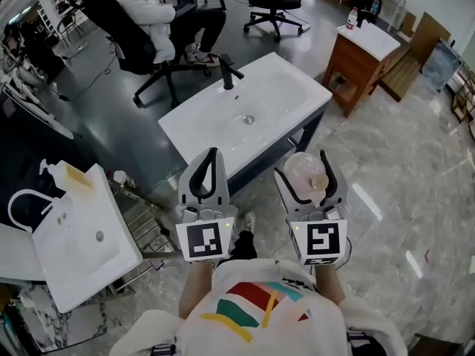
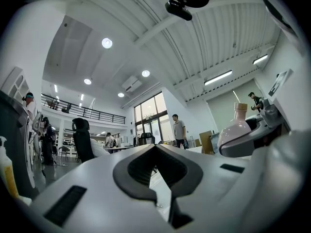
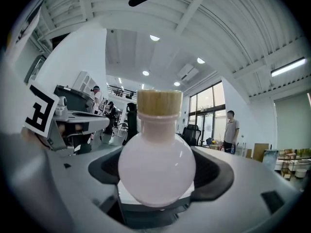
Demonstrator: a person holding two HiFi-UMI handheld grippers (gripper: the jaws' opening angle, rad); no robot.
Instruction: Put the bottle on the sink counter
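Note:
A round, pale pink bottle (image 1: 304,170) with a wooden cap sits between the jaws of my right gripper (image 1: 306,166), which is shut on its belly. In the right gripper view the bottle (image 3: 156,171) fills the middle, cap up, and my right gripper (image 3: 158,165) hugs both its sides. Ahead of both grippers lies the white sink counter (image 1: 289,87) with a black faucet (image 1: 228,73). My left gripper (image 1: 214,154) is held beside the right one, near the counter's front edge, jaws together and holding nothing. From the left gripper (image 2: 155,147) view, the bottle (image 2: 235,130) shows at the right.
A second white basin (image 1: 74,236) with a soap dispenser stands at the lower left. A wooden cabinet (image 1: 360,65) with a white top is at the upper right. Office chairs (image 1: 274,6) and a seated person (image 1: 159,21) are behind the counter. The floor is glossy tile.

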